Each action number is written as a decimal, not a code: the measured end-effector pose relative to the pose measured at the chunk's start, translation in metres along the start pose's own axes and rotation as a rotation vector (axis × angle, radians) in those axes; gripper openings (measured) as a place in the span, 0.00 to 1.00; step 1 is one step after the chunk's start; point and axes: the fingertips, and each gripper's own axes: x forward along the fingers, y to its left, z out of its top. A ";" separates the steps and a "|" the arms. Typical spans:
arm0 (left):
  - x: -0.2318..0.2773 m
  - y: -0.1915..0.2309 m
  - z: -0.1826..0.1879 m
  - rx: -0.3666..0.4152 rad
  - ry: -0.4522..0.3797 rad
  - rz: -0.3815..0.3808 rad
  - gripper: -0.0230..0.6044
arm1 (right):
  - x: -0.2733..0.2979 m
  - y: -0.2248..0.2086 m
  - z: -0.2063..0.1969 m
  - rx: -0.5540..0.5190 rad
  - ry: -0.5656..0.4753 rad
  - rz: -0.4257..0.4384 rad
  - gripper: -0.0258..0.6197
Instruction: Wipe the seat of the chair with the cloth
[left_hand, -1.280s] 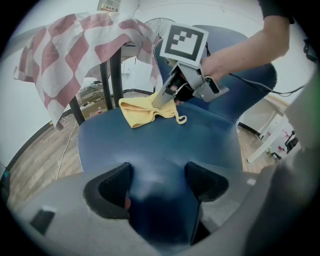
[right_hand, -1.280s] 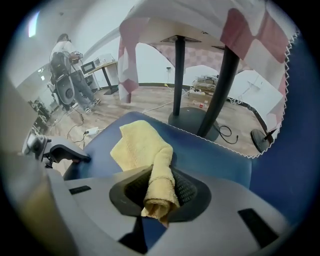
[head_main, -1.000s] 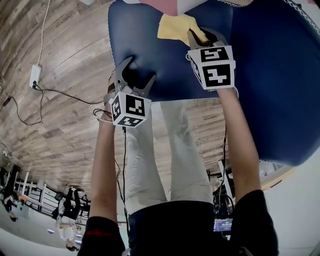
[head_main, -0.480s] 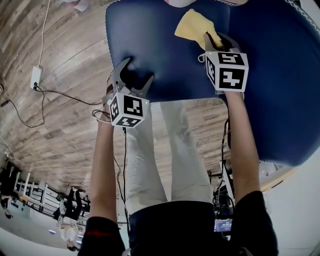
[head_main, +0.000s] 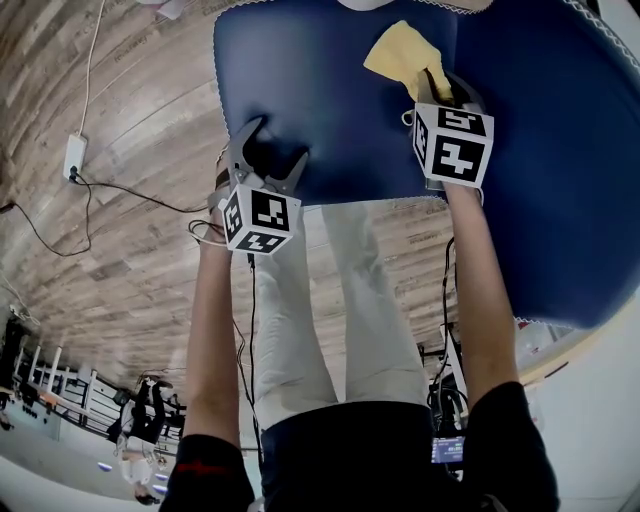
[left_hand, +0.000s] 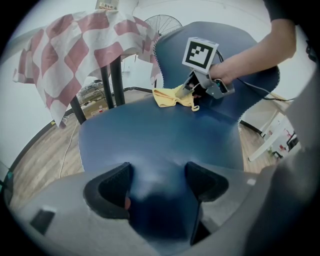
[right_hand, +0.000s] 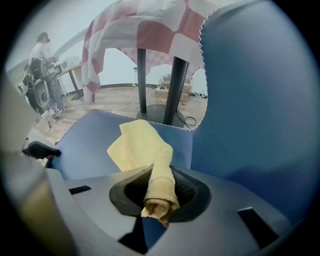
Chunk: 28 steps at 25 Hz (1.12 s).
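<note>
Fingers of the right gripper (head_main: 438, 88) stay clamped on the yellow cloth (head_main: 400, 52), now dragged right and farther across the seat (head_main: 330, 100). Wiping looks under way. Left gripper (head_main: 268, 152) unmoved at the near edge, fingers apart, holding nothing.

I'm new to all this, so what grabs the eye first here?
A big blue chair seat fills the head view, with a bright yellow cloth lying toward its far side. The right tool is shut on one rolled end of that cloth, while the left tool sits open and empty over the seat's front edge. Behind, a red-and-white checked tablecloth hangs over a table.
</note>
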 end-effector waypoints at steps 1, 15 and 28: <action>0.000 0.000 0.000 -0.001 -0.002 0.001 0.61 | 0.000 -0.002 -0.001 0.005 0.004 -0.003 0.14; -0.011 -0.002 -0.014 -0.091 0.039 0.008 0.60 | -0.035 0.029 -0.051 0.045 0.132 0.053 0.14; -0.100 -0.040 -0.035 -0.187 0.162 0.001 0.30 | -0.116 0.082 -0.105 0.103 0.224 0.201 0.14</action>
